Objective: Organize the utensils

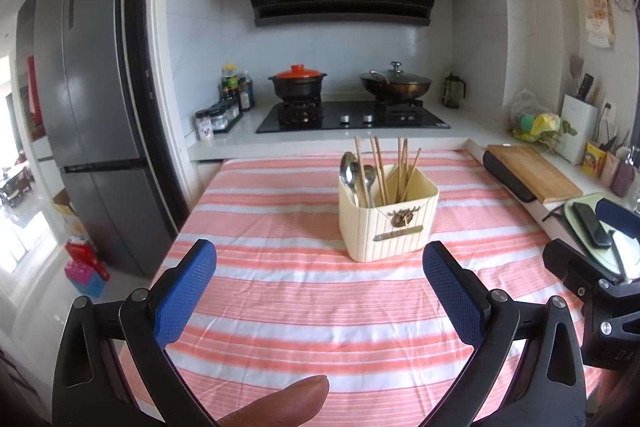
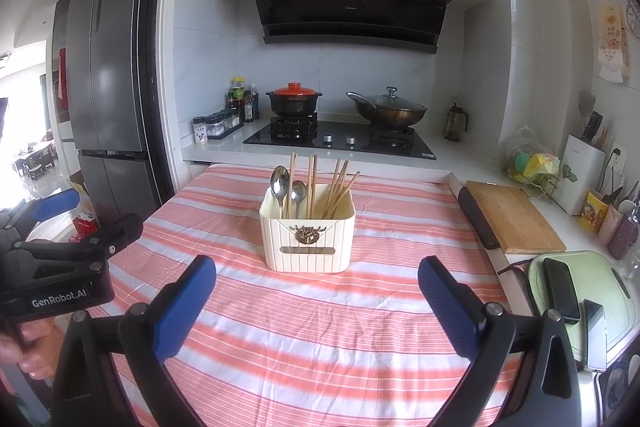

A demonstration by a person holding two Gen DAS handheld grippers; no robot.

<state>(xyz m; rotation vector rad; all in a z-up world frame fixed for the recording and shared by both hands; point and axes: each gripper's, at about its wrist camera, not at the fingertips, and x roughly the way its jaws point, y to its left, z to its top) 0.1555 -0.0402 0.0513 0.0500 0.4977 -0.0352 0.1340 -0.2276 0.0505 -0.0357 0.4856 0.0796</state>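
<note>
A cream ribbed utensil holder (image 1: 390, 223) (image 2: 308, 237) stands on the pink-and-white striped tablecloth (image 1: 304, 291) (image 2: 320, 315). Two metal spoons (image 1: 354, 173) (image 2: 286, 189) and several wooden chopsticks (image 1: 400, 167) (image 2: 336, 187) stand upright in it. My left gripper (image 1: 320, 259) is open and empty, above the cloth, short of the holder. My right gripper (image 2: 318, 273) is open and empty, also just in front of the holder. The left gripper shows at the left edge of the right wrist view (image 2: 60, 251); the right gripper shows at the right edge of the left wrist view (image 1: 592, 267).
A gas hob (image 2: 340, 141) with a red-lidded pot (image 2: 294, 101) and a wok (image 2: 388, 109) lies behind the table. A wooden cutting board (image 2: 516, 217), a knife block (image 2: 582, 173) and a green tray with phones (image 2: 576, 291) are on the right. A fridge (image 2: 108, 87) stands left.
</note>
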